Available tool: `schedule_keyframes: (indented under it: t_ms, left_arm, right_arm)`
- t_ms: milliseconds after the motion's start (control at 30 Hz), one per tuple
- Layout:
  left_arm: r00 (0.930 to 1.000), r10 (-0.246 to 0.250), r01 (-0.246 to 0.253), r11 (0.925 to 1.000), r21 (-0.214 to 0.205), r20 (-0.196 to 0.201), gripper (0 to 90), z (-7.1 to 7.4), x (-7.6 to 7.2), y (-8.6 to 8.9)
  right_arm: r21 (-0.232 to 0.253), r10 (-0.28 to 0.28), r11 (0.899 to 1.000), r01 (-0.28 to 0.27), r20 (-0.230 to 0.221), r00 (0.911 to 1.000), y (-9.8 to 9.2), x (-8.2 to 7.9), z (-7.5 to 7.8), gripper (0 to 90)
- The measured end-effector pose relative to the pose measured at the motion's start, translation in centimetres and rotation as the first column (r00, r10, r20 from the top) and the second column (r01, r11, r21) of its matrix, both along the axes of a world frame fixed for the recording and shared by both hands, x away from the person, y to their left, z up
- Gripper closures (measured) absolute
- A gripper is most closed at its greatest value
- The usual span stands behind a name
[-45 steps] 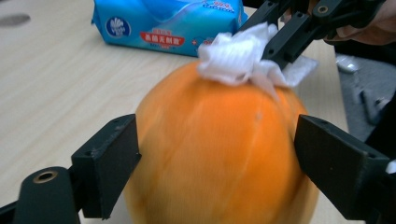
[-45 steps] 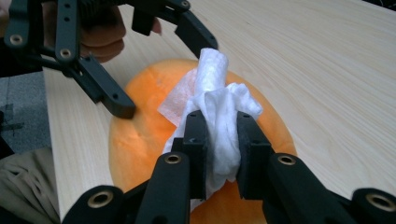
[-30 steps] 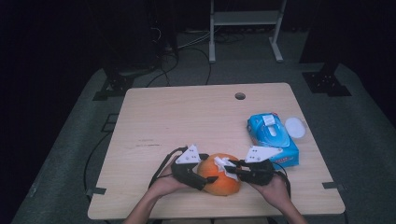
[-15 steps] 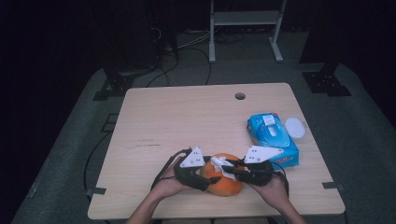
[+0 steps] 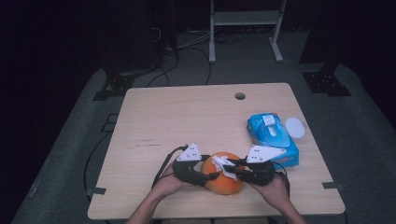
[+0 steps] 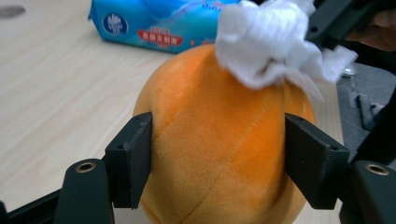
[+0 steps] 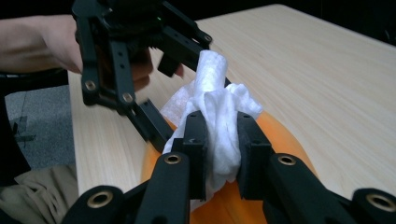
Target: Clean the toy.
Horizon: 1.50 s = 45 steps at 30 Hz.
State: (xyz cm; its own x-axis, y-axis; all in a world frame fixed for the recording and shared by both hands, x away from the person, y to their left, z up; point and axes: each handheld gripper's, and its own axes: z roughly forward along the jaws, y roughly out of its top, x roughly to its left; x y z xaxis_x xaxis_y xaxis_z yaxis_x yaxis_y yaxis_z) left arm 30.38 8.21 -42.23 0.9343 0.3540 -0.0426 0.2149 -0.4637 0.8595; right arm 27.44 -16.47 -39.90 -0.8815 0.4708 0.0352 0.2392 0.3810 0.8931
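From above, the orange plush ball (image 5: 223,179) sits near the table's (image 5: 187,116) front edge, between the left gripper (image 5: 205,176) and right gripper (image 5: 232,169). In the left gripper view, the jaws have just been closing and press the ball's sides. In the right gripper view, the jaws clamp a white tissue (image 7: 217,121) atop the ball.

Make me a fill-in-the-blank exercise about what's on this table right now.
1. The right hand-held gripper is shut on a crumpled white ____.
2. The left hand-held gripper has just been closing around the ____ plush ball, its jaws at the ball's sides.
3. The wipe rests on ____ of the ball.
4. The wipes pack on the table is ____ in colour.

Missing words: wipe; orange; top; blue
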Motion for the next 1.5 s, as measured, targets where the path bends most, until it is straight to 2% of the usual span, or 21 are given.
schedule_keyframes:
  t_ms: [133, 300, 367, 433, 500, 533, 567, 633, 700, 833, 867, 933, 1033, 1133, 1167, 1200, 1233, 1333, 1433, 1500]
  left_arm:
    - [0.9985, 0.005, -0.006, 0.9997, 0.025, 0.055, 32.9, 0.8, -0.5, -0.2]
    - [0.9989, 0.011, -0.012, 0.9998, 0.018, 0.045, 33.3, 0.7, -0.5, 0.0]
    - [0.9996, 0.012, -0.012, 0.9999, 0.006, 0.024, 27.9, 0.5, -0.3, 0.1]
    - [0.9998, 0.022, -0.022, 0.9997, -0.009, 0.004, 18.9, 0.4, 0.1, 0.3]
    - [0.9982, 0.038, -0.039, 0.9989, -0.025, -0.047, 12.3, 0.0, 0.6, 0.5]
    - [0.9968, 0.041, -0.043, 0.9986, -0.030, -0.068, 11.4, -0.2, 0.7, 0.5]
    - [0.9967, 0.036, -0.039, 0.9985, -0.039, -0.073, 12.7, -0.4, 0.8, 0.5]
    - [0.9988, 0.038, -0.039, 0.9988, -0.028, -0.030, 22.4, -0.5, 0.3, 0.4]
    - [0.9990, 0.044, -0.044, 0.9988, -0.020, -0.013, 27.1, -0.1, 0.1, 0.3]
    - [0.9985, 0.021, -0.022, 0.9998, 0.002, 0.050, 30.1, 0.5, -0.7, -0.4]
    - [0.9980, 0.015, -0.016, 0.9998, 0.008, 0.061, 30.0, 0.7, -0.9, -0.6]
    - [0.9971, 0.007, -0.009, 0.9997, 0.024, 0.076, 29.3, 0.9, -1.2, -0.8]
    - [0.9982, -0.003, 0.002, 1.0000, 0.005, 0.059, 24.1, 0.8, -1.0, -0.7]
    - [0.9998, 0.014, -0.015, 0.9995, -0.027, -0.011, 16.4, 0.6, -0.3, -0.3]
    - [0.9991, 0.024, -0.025, 0.9991, -0.033, -0.035, 15.9, 0.4, -0.1, -0.2]
    - [0.9988, 0.028, -0.029, 0.9990, -0.033, -0.040, 17.1, 0.2, -0.1, -0.1]
    - [0.9992, 0.028, -0.029, 0.9992, -0.028, -0.029, 23.0, 0.2, -0.2, -0.1]
    - [0.9997, 0.024, -0.024, 0.9997, -0.007, 0.002, 27.8, 0.6, -0.6, -0.3]
    - [0.9995, 0.010, -0.010, 0.9999, 0.001, 0.031, 28.4, 0.9, -1.0, -0.8]
    - [0.9988, -0.008, 0.007, 0.9997, 0.023, 0.049, 28.6, 1.0, -1.4, -1.3]
  right_arm:
    - [-0.003, -0.003, 1.000, 0.003, 0.027, 0.9996, 0.4, -0.3, 0.4, 75.8]
    - [-0.005, -0.024, 1.000, 0.024, 0.006, 0.9997, -0.5, 0.3, -0.1, 75.9]
    - [-0.014, -0.035, 0.999, 0.035, -0.007, 0.9994, -0.9, 0.4, -0.4, 75.9]
    - [-0.037, -0.049, 0.998, 0.048, -0.017, 0.9987, -1.3, 0.5, -0.9, 75.9]
    - [-0.046, -0.058, 0.997, 0.057, -0.029, 0.9979, -1.5, 0.5, -1.3, 75.9]
    - [-0.040, -0.059, 0.998, 0.057, -0.039, 0.9975, -1.6, 0.6, -1.4, 75.9]
    - [-0.038, -0.059, 0.998, 0.057, -0.041, 0.9974, -1.7, 0.6, -1.4, 75.8]
    - [-0.048, -0.064, 0.997, 0.062, -0.035, 0.9973, -1.6, 0.6, -1.3, 75.8]
    - [-0.039, -0.066, 0.997, 0.064, -0.037, 0.9972, -1.7, 0.6, -1.2, 75.6]
    - [0.006, -0.051, 0.999, 0.051, -0.019, 0.9985, -1.5, 0.5, -0.5, 75.6]
    - [0.032, -0.040, 0.999, 0.040, -0.020, 0.9990, -1.3, 0.4, -0.2, 75.6]
    - [0.030, -0.032, 0.999, 0.033, -0.008, 0.9994, -1.1, 0.3, 0.1, 75.6]
    - [0.013, -0.028, 1.000, 0.029, -0.016, 0.9995, -1.2, 0.3, -0.2, 75.8]
    - [-0.019, -0.046, 0.999, 0.045, -0.021, 0.9987, -1.5, 0.3, -0.6, 75.8]
    - [-0.022, -0.048, 0.999, 0.047, -0.023, 0.9986, -1.6, 0.3, -0.7, 75.8]
    - [-0.028, -0.050, 0.998, 0.049, -0.031, 0.9983, -1.7, 0.4, -0.9, 75.8]
    - [-0.037, -0.054, 0.998, 0.053, -0.030, 0.9981, -1.7, 0.4, -0.9, 75.8]
    - [-0.037, -0.052, 0.998, 0.051, -0.023, 0.9984, -1.7, 0.3, -0.6, 75.8]
    - [-0.012, -0.036, 0.999, 0.036, -0.009, 0.9993, -1.3, -0.1, 0.1, 75.8]
    - [-0.013, -0.021, 1.000, 0.021, 0.007, 0.9998, -0.7, -0.4, 0.4, 75.8]
